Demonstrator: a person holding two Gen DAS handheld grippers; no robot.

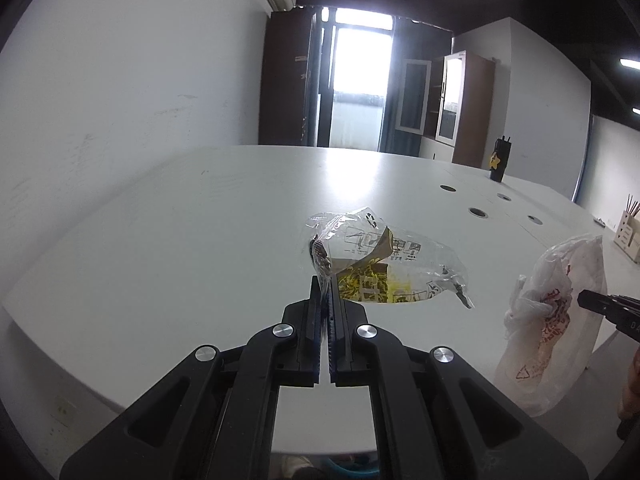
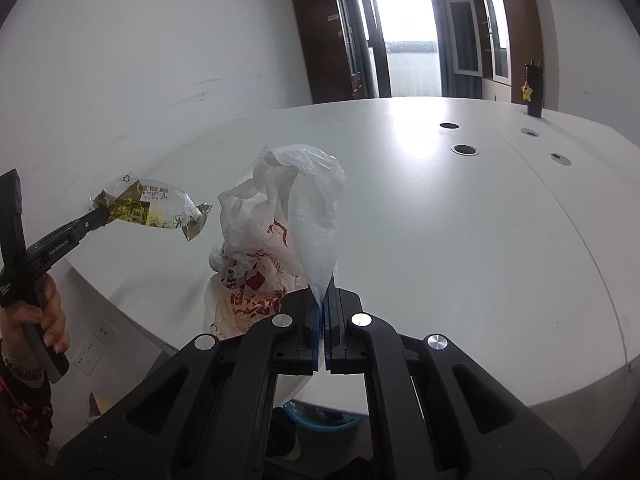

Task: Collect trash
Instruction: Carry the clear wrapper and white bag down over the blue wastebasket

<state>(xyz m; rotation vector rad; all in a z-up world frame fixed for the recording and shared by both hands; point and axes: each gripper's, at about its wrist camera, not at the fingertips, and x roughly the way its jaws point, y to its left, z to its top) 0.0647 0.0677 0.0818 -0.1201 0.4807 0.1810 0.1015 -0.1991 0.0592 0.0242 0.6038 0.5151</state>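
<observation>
Pinching thin film on both sides: left gripper (image 1: 325,292) is clenched on one crumpled end of the wrapper (image 1: 380,264), right gripper (image 2: 322,300) clenched on a gathered fold of the bag (image 2: 276,240). Both look near weightless, soft, slick; likely to slip or tear, so grip bunched material, not a single layer. Wrapper sticks out ahead and right of the left tips, bag billows up and left of the right tips; both hang above the table (image 1: 180,220) edge, near each other, apart.
</observation>
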